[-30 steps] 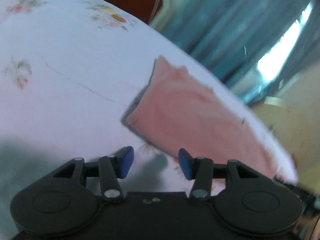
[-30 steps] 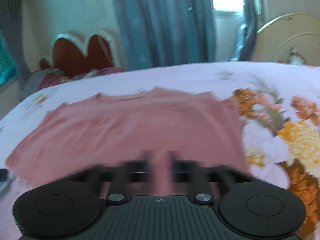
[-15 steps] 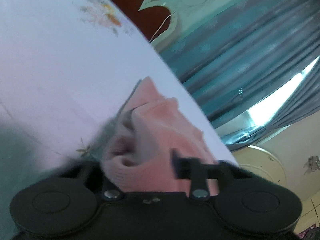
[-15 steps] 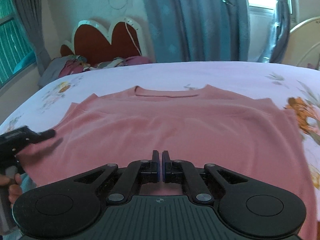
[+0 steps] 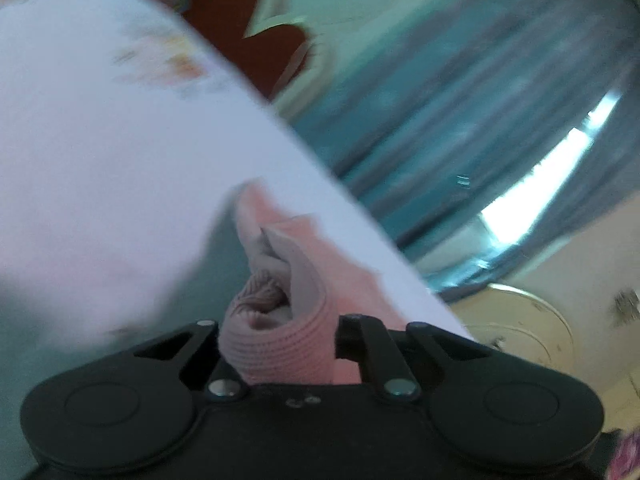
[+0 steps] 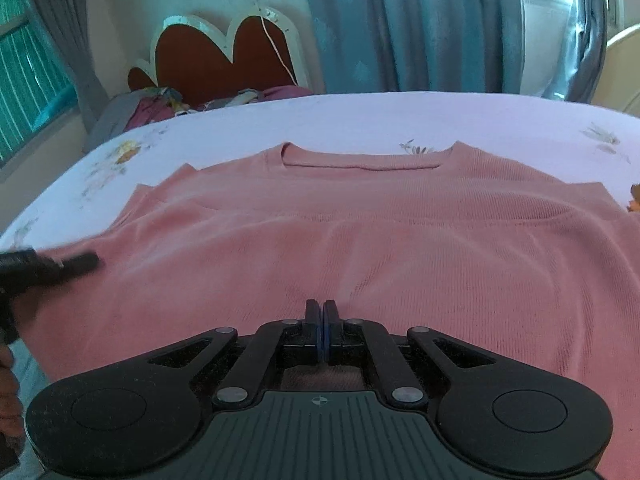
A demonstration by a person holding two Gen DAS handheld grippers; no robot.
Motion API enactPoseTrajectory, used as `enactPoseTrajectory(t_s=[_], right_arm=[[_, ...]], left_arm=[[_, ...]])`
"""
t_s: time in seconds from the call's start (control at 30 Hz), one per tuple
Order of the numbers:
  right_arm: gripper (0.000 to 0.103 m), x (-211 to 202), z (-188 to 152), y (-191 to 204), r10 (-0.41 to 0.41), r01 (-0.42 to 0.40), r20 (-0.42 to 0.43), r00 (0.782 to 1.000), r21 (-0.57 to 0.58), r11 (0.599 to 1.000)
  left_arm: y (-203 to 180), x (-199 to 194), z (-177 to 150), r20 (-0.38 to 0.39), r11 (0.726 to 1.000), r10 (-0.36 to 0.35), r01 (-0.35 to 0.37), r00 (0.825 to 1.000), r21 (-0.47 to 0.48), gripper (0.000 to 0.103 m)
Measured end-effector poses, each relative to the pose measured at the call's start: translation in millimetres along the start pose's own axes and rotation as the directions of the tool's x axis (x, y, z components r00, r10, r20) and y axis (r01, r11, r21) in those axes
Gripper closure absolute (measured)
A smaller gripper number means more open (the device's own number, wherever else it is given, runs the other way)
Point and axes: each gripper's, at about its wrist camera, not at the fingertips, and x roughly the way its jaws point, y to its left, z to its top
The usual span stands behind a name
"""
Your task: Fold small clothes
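Observation:
A pink knitted shirt (image 6: pixel 360 232) lies flat on the bed, neckline at the far side. My right gripper (image 6: pixel 321 320) is shut on the shirt's near hem at its middle. My left gripper (image 5: pixel 276 332) holds a bunched corner of the shirt (image 5: pixel 280 320) between its fingers; the fabric hides the fingertips. In the right wrist view the left gripper (image 6: pixel 48 266) shows at the shirt's left edge.
The bed has a pale sheet (image 6: pixel 360 120) with flower prints. A red heart-shaped headboard (image 6: pixel 224 56) and piled clothes (image 6: pixel 160 104) stand at the far left. Blue curtains (image 6: pixel 420 20) hang behind.
My left gripper moved onto the shirt's corner, closed on it and lifted it. My right gripper stays shut on the near hem and has drawn the shirt flatter.

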Motion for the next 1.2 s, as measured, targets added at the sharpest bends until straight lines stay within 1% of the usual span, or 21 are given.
enactPoseTrajectory(t_s=[0.1, 0.13, 0.2, 0.33, 0.4, 0.47, 0.5, 0.53, 0.57, 0.6, 0.63, 0.67, 0.7, 0.77, 0.8, 0.87, 0.93, 1.0, 1.03, 1.1, 1.2], right_arm=[[0.102, -9.5, 4.8, -15.3, 0.075, -0.074, -0.002, 0.997, 0.082, 0.994], [0.102, -17.0, 3.9, -25.7, 0.113, -0.114, 0.014, 0.993, 0.128, 0.985], [0.102, -37.4, 0.4, -49.1, 0.142, -0.152, 0.061, 0.988, 0.204, 0.967], [0.102, -95.9, -13.7, -116.7, 0.086, -0.136, 0.163, 0.983, 0.333, 0.933], [0.102, -126.7, -21.3, -151.2, 0.039, -0.111, 0.196, 0.980, 0.374, 0.921], [0.102, -152.0, -29.5, -184.5, 0.003, -0.092, 0.211, 0.977, 0.415, 0.905], [0.102, -161.4, -33.3, -200.3, -0.005, -0.088, 0.210, 0.978, 0.432, 0.898], [0.097, -166.7, -36.6, -214.9, -0.010, -0.078, 0.193, 0.981, 0.442, 0.894], [0.058, -169.8, -39.2, -227.0, -0.050, -0.028, 0.156, 0.986, 0.464, 0.885], [0.030, -176.9, -43.5, -237.6, -0.108, 0.027, 0.139, 0.984, 0.483, 0.875], [0.017, -188.1, -48.7, -244.5, -0.109, 0.008, 0.187, 0.976, 0.475, 0.880], [0.018, -197.2, -51.4, -251.2, -0.080, -0.029, 0.212, 0.974, 0.468, 0.883], [0.020, -203.1, -53.2, -256.2, -0.068, -0.042, 0.217, 0.974, 0.467, 0.883], [0.040, -204.4, -54.1, -259.2, -0.024, -0.074, 0.208, 0.978, 0.453, 0.888], [0.041, -202.1, -54.2, -258.9, 0.006, -0.101, 0.209, 0.978, 0.448, 0.888], [0.041, -191.5, -51.2, -248.9, 0.042, -0.129, 0.207, 0.977, 0.432, 0.893], [0.042, -176.5, -43.1, -237.5, 0.059, -0.137, 0.198, 0.978, 0.407, 0.903], [0.049, -166.1, -32.5, -225.8, 0.058, -0.128, 0.194, 0.979, 0.374, 0.919], [0.052, -157.0, -26.7, -224.8, 0.061, -0.128, 0.188, 0.980, 0.370, 0.920], [0.052, -135.4, -12.3, -227.5, 0.052, -0.113, 0.170, 0.984, 0.370, 0.922], [0.052, -110.7, 4.6, -229.5, 0.042, -0.094, 0.146, 0.988, 0.367, 0.926]], left_arm=[[-56.8, 2.7, -2.4, -0.017, 0.989, -0.068, 0.070, 0.998, 0.128, 0.095], [-79.5, 5.3, -6.5, -0.034, 0.980, -0.079, 0.084, 0.996, 0.182, 0.095], [-123.4, 11.7, -18.9, -0.070, 0.954, -0.088, 0.104, 0.994, 0.282, 0.094], [-203.4, 27.1, -60.8, -0.159, 0.908, -0.137, 0.188, 0.978, 0.373, 0.094], [-241.3, 40.8, -92.9, -0.224, 0.882, -0.146, 0.230, 0.964, 0.411, 0.094], [-266.8, 60.6, -129.4, -0.300, 0.875, -0.130, 0.252, 0.945, 0.414, 0.093], [-277.3, 76.4, -153.9, -0.369, 0.868, -0.108, 0.269, 0.923, 0.418, 0.077], [-286.0, 93.7, -179.9, -0.454, 0.851, -0.068, 0.289, 0.889, 0.439, 0.064], [-290.9, 105.7, -198.7, -0.502, 0.843, 0.005, 0.266, 0.865, 0.468, 0.056], [-292.4, 105.3, -208.5, -0.509, 0.840, 0.051, 0.239, 0.859, 0.488, 0.058], [-289.8, 94.5, -207.4, -0.503, 0.839, 0.005, 0.270, 0.864, 0.471, 0.058], [-284.9, 82.0, -200.0, -0.486, 0.844, -0.043, 0.292, 0.873, 0.450, 0.056], [-279.5, 70.7, -189.6, -0.457, 0.850, -0.051, 0.279, 0.888, 0.447, 0.058], [-266.4, 51.8, -165.9, -0.373, 0.849, -0.039, 0.228, 0.927, 0.477, 0.058], [-259.6, 50.5, -153.4, -0.340, 0.846, -0.015, 0.193, 0.940, 0.497, 0.058], [-245.8, 56.2, -132.4, -0.291, 0.842, 0.037, 0.127, 0.956, 0.524, 0.058], [-235.5, 67.7, -116.9, -0.258, 0.840, 0.054, 0.097, 0.965, 0.534, 0.058], [-227.5, 77.7, -107.8, -0.232, 0.831, 0.079, 0.065, 0.969, 0.553, 0.058], [-221.8, 84.6, -103.6, -0.228, 0.828, 0.082, 0.061, 0.970, 0.557, 0.058], [-218.3, 101.9, -96.5, -0.230, 0.826, 0.093, 0.054, 0.969, 0.561, 0.060], [-211.3, 119.3, -89.5, -0.255, 0.822, 0.087, 0.075, 0.963, 0.564, 0.060]])
